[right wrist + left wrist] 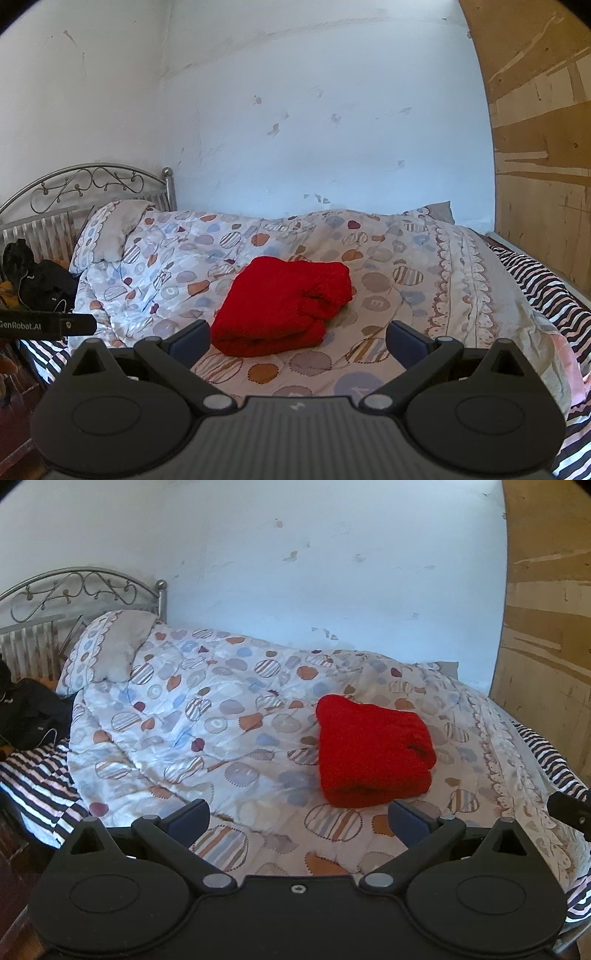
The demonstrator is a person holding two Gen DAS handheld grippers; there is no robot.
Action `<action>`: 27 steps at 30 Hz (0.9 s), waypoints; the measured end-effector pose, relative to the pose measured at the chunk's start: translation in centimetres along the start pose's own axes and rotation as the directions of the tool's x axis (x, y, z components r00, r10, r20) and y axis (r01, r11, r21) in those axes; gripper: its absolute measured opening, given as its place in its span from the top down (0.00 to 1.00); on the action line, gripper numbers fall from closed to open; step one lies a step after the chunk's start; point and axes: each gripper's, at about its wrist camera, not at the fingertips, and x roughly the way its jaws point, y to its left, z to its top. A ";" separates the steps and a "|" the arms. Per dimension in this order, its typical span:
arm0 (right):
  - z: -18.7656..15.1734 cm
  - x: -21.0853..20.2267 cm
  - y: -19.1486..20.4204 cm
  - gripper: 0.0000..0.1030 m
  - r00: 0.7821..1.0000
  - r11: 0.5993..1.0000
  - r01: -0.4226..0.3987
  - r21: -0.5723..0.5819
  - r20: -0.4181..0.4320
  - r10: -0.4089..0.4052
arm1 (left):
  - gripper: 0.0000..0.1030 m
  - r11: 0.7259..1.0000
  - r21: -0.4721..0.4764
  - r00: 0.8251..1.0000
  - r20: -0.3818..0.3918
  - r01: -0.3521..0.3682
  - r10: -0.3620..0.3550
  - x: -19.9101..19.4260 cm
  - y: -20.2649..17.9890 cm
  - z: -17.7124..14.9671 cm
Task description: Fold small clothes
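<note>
My left gripper (299, 814) and right gripper (298, 336) gape wide, empty, near the folded red knit (371, 751): soft, light, floppy; I judge its thick folded edge the best hold.

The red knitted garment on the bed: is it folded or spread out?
Folded. The red knitted garment lies as a compact stacked bundle on the patterned quilt, with layered edges visible at its near side.

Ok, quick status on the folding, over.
Left gripper open, empty. Right gripper open, empty. Red garment folded, lying on the quilt, untouched. Nothing in the way.
</note>
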 end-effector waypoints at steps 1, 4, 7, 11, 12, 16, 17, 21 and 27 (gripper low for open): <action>-0.1 0.0 0.1 0.00 1.000 1.000 -0.002 0.004 -0.003 0.002 | 0.01 1.000 -0.003 1.000 -0.003 0.000 0.000 0.0 0.1 -0.1; -0.2 0.1 0.3 0.00 1.000 1.000 -0.004 0.004 -0.008 0.004 | 0.01 1.000 -0.010 1.000 -0.011 0.001 -0.001 0.3 0.1 -0.4; -0.3 0.4 0.3 0.00 1.000 1.000 -0.002 0.006 -0.015 0.002 | 0.01 1.000 -0.017 1.000 -0.020 0.005 -0.005 0.6 0.1 -0.7; -0.4 0.9 0.2 0.00 1.000 1.000 0.003 0.010 -0.019 -0.003 | 0.01 1.000 -0.017 1.000 -0.028 0.000 0.000 1.1 0.1 -0.9; -0.4 1.0 0.1 0.00 1.000 1.000 0.004 0.015 -0.021 -0.004 | 0.01 1.000 -0.017 1.000 -0.030 -0.002 0.002 1.2 0.1 -0.9; -0.4 1.7 -0.1 0.00 0.999 1.000 0.004 0.020 -0.038 -0.003 | 0.01 1.000 -0.016 0.999 -0.052 -0.009 0.009 1.8 0.0 -0.8; -0.4 1.8 -0.1 0.00 0.999 1.000 0.005 0.017 -0.037 -0.004 | 0.01 1.000 -0.017 0.998 -0.056 -0.011 0.010 2.0 -0.1 -0.8; -0.2 2.1 -0.4 0.00 0.999 1.000 0.004 0.029 -0.034 -0.003 | 0.01 1.000 -0.014 0.998 -0.070 -0.008 0.007 2.5 -0.3 -0.7; -0.2 2.7 -1.1 0.00 0.999 0.999 0.009 0.048 -0.033 -0.007 | 0.01 1.000 -0.016 0.997 -0.078 -0.016 0.015 3.2 -0.5 -0.6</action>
